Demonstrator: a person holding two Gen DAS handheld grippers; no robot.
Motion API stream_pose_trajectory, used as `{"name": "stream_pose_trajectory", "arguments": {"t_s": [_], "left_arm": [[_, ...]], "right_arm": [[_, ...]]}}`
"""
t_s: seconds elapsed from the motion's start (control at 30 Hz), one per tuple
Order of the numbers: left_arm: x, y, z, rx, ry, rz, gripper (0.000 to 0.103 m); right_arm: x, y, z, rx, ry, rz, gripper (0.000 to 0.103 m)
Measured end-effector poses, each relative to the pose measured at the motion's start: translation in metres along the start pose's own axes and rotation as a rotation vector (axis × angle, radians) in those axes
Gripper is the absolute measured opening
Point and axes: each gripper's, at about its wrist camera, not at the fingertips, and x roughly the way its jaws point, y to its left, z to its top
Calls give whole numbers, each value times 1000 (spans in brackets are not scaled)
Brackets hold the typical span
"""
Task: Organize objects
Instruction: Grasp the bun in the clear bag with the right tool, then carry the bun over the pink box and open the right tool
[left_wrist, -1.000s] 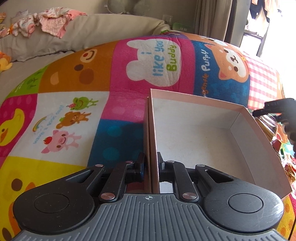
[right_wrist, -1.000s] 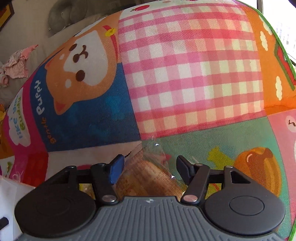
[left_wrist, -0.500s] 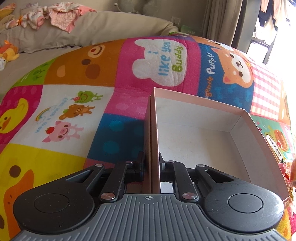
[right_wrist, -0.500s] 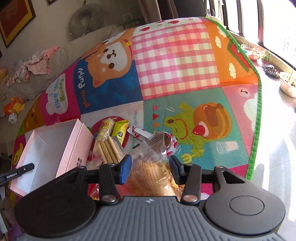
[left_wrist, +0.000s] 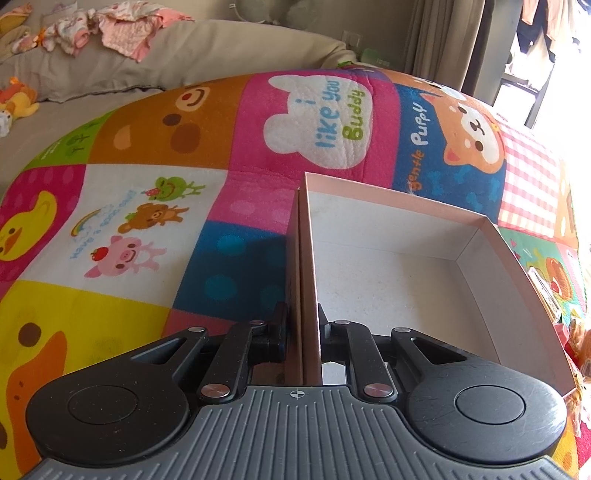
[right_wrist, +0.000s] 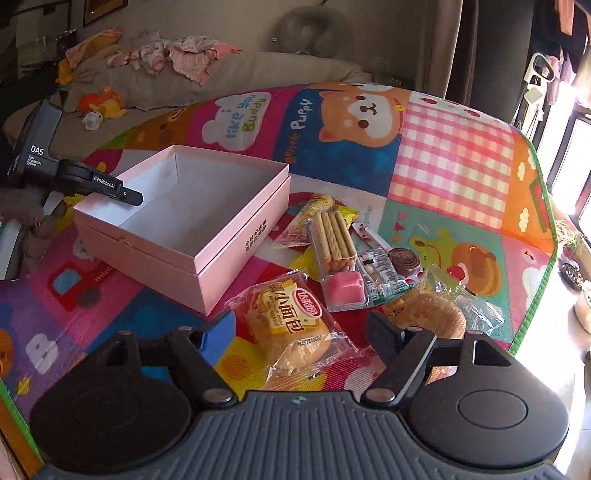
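Note:
An open, empty pink box stands on a colourful play mat. My left gripper is shut on the box's near wall; it also shows at the box's left edge in the right wrist view. My right gripper is open and empty, raised above a wrapped bread bun. Beside it lie a pack of biscuit sticks with a pink dip cup, a clear-wrapped round bun, a chocolate swirl snack and small yellow packets.
The cartoon play mat ends in a green edge at the right. A beige sofa with clothes and plush toys stands behind. Curtains and a bright window are at the right.
My right gripper has lifted and pulled back from the snacks, opening wider; the view now takes in the box and the whole pile. My left gripper keeps its hold on the box wall.

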Motion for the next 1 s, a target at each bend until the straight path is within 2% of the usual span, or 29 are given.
{"name": "stream_pose_trajectory", "arguments": {"t_s": [0.07,0.13,0.23,0.3,0.37,0.43,0.57,0.63,0.67,0.7,0.73,0.83,1.0], "left_arm": [[0,0,-1,-2,-1,-1,15],[-1,1,-1,-17,-3,-4,15],[-1,3,0,-62,6,-9,16],[-1,3,0,-82,13,-5,16],[-2,1,-1,-73,22,-4,16],[-3,0,-1,-59,36,-11,17],[-3,0,-1,-34,55,-27,18],[-4,0,-2,-29,57,-35,18],[-5,0,-2,-27,56,-41,18],[-5,1,-3,-28,52,-46,18],[-5,2,-4,-33,50,-51,18],[-3,5,0,-59,59,-60,18],[0,7,3,-57,67,-67,17]], "right_arm": [[-1,-4,-3,29,-16,-20,80],[-6,-13,-3,98,-52,-91,85],[-9,-36,-2,302,-123,-330,94],[-7,-47,-7,442,-133,-401,99],[4,-59,-14,556,-102,-400,100],[22,-68,-20,622,-33,-356,100],[48,-69,-23,600,48,-394,99],[59,-70,-24,599,100,-399,85],[60,-70,-25,611,108,-377,74],[59,-69,-26,623,104,-367,67],[55,-66,-26,623,101,-370,66],[38,-54,-24,603,75,-375,64],[-4,-30,-15,597,-10,-335,63]]}}
